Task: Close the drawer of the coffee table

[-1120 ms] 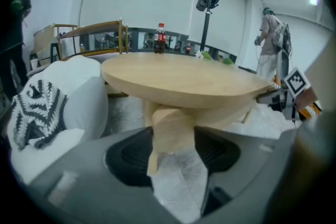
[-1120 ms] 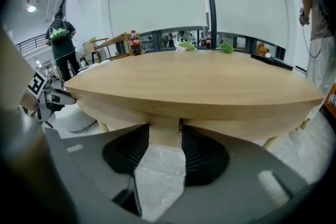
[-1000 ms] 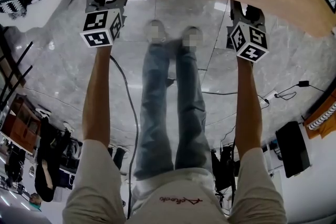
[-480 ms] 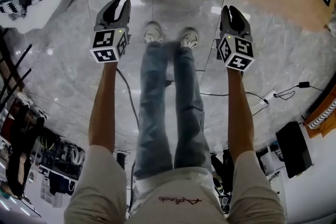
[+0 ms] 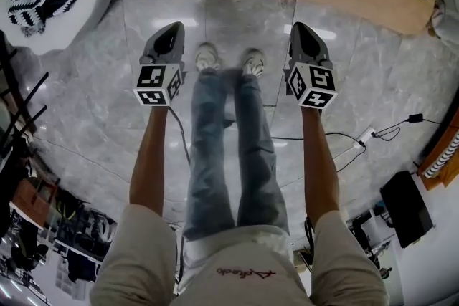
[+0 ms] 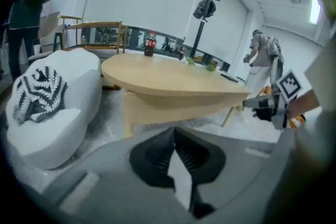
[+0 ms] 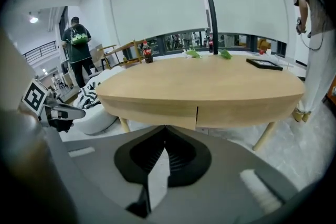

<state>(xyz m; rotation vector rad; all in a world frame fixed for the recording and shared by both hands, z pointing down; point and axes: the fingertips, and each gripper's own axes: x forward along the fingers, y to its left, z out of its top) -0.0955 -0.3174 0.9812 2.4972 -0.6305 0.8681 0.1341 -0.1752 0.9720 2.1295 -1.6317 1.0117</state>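
Pale wood runs all along the bench (image 7: pixel 210 78), and its drawer (image 7: pixel 157 112) sits pushed in, front flush with the curved apron, just a thin seam at its right end. Left tool (image 5: pixel 171 31) and right tool (image 5: pixel 300 32) have their jaws pressed together on nothing, over the grey marble floor (image 5: pixel 93 104), clear of the bench edge. A second ago they were at that edge, jaws spread wide; now they've drawn back toward the person.
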